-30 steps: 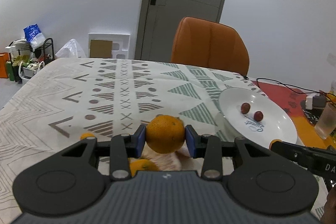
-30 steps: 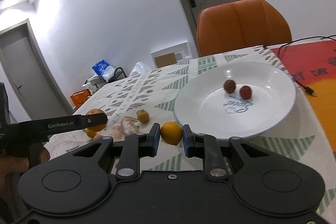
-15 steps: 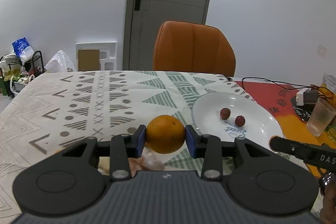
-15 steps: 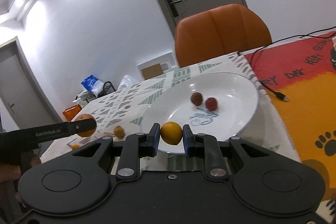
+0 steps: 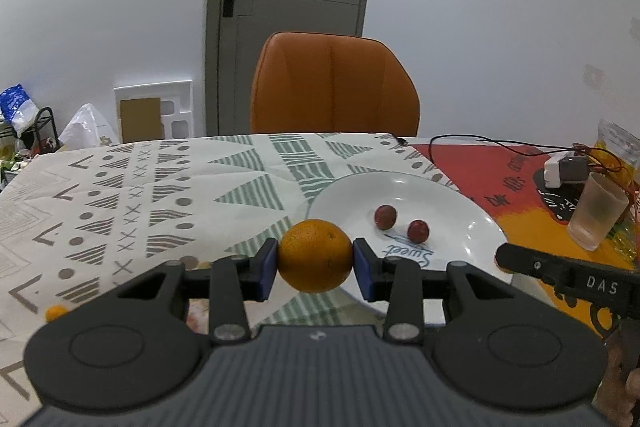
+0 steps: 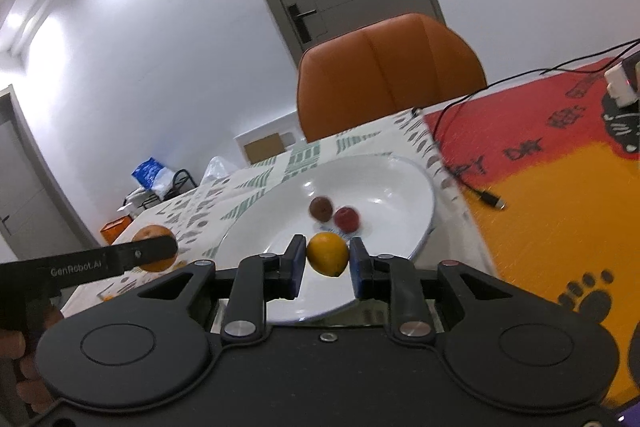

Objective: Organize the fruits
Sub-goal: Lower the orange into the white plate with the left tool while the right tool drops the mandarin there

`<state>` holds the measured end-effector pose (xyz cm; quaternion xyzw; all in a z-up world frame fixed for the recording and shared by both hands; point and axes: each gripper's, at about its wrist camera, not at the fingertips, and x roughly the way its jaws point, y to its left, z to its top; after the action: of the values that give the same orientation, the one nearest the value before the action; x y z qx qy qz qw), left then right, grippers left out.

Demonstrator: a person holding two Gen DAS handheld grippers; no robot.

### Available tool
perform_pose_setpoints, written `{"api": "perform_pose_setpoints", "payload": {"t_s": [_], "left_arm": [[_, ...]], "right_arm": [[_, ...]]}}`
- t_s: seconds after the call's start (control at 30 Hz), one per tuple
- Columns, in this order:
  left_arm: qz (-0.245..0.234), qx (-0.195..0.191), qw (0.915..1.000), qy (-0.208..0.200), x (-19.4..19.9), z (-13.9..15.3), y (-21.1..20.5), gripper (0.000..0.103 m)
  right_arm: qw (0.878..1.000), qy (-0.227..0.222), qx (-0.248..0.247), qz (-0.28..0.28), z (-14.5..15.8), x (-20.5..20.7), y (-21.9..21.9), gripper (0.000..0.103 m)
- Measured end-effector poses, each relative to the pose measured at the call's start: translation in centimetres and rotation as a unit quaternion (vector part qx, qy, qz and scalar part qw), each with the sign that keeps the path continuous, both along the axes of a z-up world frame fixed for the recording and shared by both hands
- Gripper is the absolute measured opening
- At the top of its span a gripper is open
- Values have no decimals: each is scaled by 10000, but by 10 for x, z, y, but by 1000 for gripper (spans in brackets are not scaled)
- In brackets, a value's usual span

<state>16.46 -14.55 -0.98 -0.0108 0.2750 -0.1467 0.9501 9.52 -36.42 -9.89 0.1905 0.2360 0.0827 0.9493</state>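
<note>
Fruits are in both of my grips. My left fingers are clamped on an orange, held above the surface just short of the white plate's near left rim. My right fingers have just been easing apart around a small yellow-orange fruit; a gap shows on each side, so the pads no longer press it, and it sits between them over the near part of the plate. Two dark red fruits lie side by side near the plate's middle. One more small orange fruit rests by the surface's near left edge.
</note>
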Motion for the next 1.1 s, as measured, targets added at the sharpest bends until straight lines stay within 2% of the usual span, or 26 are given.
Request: {"api": "perform_pose_setpoints", "payload": {"t_s": [0.3, 0.43, 0.6, 0.77, 1.1], "left_arm": [[-267, 83, 9996, 22, 11, -4, -31, 39], [-355, 134, 9993, -3, 11, -5, -42, 40], [-323, 172, 9993, -101, 9, -1, -39, 45], [-87, 212, 9997, -76, 4, -5, -24, 58], [274, 194, 9994, -66, -4, -5, 6, 78]], "right_arm": [[9999, 36, -14, -128, -4, -8, -13, 30], [9998, 43, 37, -204, -5, -12, -18, 39], [10000, 49, 25, -79, -6, -11, -11, 42], [10000, -8, 21, -55, -5, -11, -4, 51], [9998, 40, -132, 138, -3, -8, 17, 57]]}}
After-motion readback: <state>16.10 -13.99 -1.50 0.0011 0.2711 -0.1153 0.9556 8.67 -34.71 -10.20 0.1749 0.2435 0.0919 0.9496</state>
